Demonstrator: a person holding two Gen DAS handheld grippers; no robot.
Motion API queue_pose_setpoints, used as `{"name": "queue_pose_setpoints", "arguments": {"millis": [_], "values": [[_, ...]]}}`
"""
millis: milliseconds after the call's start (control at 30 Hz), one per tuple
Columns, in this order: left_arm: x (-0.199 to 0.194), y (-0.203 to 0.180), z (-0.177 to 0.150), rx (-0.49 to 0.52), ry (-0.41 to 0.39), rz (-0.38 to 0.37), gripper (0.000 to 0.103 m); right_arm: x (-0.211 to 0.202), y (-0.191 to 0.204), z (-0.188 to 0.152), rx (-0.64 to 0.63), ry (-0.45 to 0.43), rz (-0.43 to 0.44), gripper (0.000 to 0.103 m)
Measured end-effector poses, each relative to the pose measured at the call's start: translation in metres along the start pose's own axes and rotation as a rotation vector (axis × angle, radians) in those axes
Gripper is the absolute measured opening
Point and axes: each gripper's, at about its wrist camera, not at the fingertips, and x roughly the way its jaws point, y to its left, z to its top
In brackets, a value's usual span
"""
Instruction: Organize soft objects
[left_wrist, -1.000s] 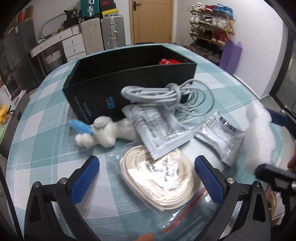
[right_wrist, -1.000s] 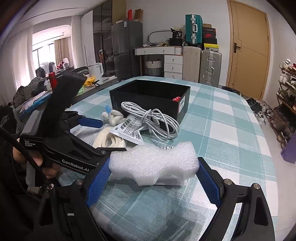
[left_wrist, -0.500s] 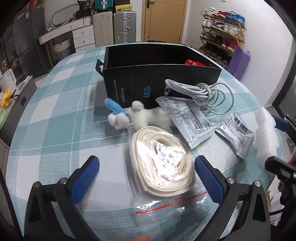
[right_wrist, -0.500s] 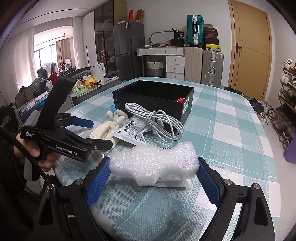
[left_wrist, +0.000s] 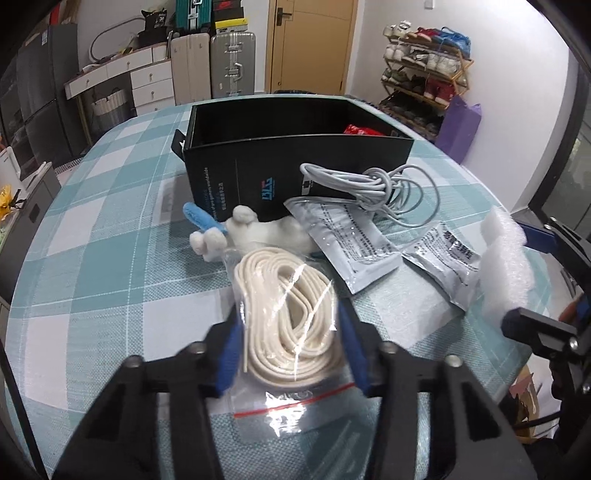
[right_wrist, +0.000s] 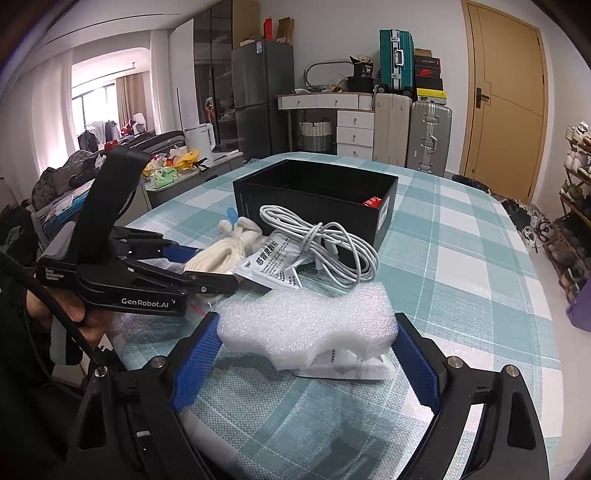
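My left tool (left_wrist: 291, 343) has just closed on the rope bag (left_wrist: 288, 321); my right tool (right_wrist: 306, 354) clamps the foam (right_wrist: 306, 325). Only a red item (left_wrist: 360, 130) sits in the box (left_wrist: 295, 155); five items remain outside.

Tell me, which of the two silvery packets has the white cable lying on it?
The larger silvery packet, nearest the black box. The white cable overlaps its top edge; the smaller packet lies clear, beside the foam block.

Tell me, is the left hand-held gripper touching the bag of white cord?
Touching. In the left wrist view the left hand-held gripper has just closed, pads pressing both sides of the bag of white cord.
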Motion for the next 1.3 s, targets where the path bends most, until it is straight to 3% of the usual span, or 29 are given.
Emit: {"name": "queue_pose_setpoints", "arguments": {"millis": [100,267,700,1300], "values": [[-0.007,0.002,-0.002,-0.001,-0.02,-0.004,0.031,0.001,0.001,0.002,-0.004,-0.004,0.003,0.091],[-0.013,0.007,-0.002,-0.01,-0.041,-0.014,0.025,0.002,0.003,0.005,-0.008,-0.012,0.002,0.091],[-0.024,0.026,-0.004,-0.067,-0.074,-0.035,0.024,0.0,0.009,0.01,-0.026,-0.025,0.001,0.091],[-0.053,0.034,0.019,-0.105,-0.208,-0.065,0.024,-0.006,0.009,0.031,-0.017,-0.088,0.014,0.091]]}}
